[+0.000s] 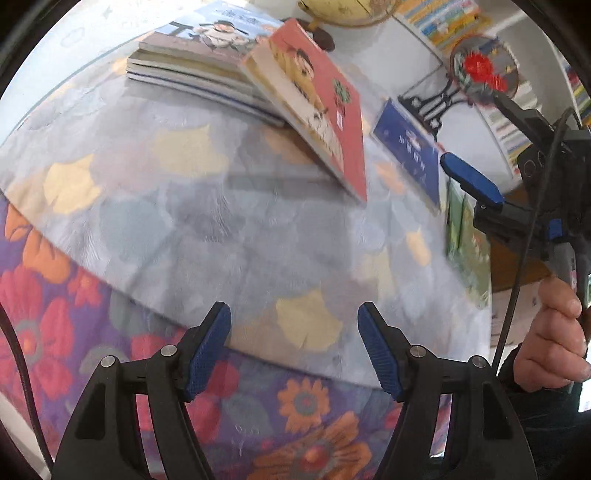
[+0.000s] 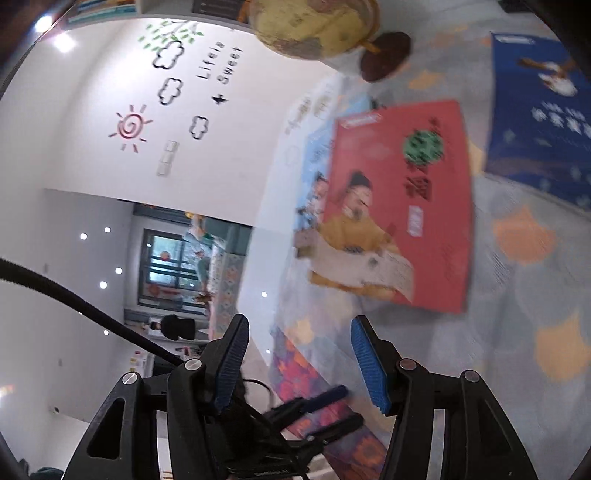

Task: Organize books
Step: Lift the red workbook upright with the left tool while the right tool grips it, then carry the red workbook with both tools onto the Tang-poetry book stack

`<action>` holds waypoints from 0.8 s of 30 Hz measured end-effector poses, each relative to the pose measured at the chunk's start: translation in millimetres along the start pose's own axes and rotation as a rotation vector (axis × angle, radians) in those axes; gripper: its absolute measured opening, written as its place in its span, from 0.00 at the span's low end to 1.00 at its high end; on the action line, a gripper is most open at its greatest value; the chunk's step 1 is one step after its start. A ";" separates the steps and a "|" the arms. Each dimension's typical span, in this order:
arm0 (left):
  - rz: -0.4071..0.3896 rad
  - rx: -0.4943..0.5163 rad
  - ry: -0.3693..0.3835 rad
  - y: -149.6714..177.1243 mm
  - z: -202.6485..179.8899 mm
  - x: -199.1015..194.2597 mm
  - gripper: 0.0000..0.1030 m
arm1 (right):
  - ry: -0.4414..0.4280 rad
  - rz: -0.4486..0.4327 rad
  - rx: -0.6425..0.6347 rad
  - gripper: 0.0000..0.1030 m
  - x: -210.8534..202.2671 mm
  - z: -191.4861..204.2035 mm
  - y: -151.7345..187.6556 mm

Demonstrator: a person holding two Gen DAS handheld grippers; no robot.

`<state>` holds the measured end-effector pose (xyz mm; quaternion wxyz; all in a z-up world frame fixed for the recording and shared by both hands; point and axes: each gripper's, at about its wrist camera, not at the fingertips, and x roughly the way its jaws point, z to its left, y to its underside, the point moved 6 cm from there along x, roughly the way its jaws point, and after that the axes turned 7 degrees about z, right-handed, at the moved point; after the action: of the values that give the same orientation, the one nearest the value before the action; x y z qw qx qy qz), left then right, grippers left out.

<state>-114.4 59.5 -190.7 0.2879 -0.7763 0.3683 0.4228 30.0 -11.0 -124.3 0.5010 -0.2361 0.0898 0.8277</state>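
Note:
A red book (image 1: 321, 99) leans tilted against a stack of books (image 1: 192, 59) on the pale patterned tablecloth (image 1: 221, 206). A blue book (image 1: 410, 151) and a green book (image 1: 465, 236) lie further right. My left gripper (image 1: 293, 321) hangs open over the table's near edge, well short of the books, with nothing between its fingers. In the right wrist view the red book (image 2: 399, 206) lies ahead, with the blue book (image 2: 539, 118) beyond it. My right gripper (image 2: 299, 332) is open and empty. One of its blue pads (image 1: 469, 177) shows beside the blue book.
A yellow globe (image 1: 343, 11) on a dark base stands behind the stack. A round flowered ornament (image 1: 484, 66) on a black stand sits at the back right, before shelves of books (image 1: 443, 18). A flowered cloth (image 1: 295, 424) hangs below the table edge. A hand (image 1: 550, 332) holds the right gripper.

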 end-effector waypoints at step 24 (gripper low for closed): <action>-0.106 0.254 -0.083 -151.8 0.3 -60.0 0.67 | 0.258 -0.210 0.202 0.56 -7.9 -65.8 -5.1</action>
<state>-13.1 164.9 -118.2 0.4208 -0.7340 0.3650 0.3886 57.4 -40.1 -177.4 0.5901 -0.2968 0.2107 0.7206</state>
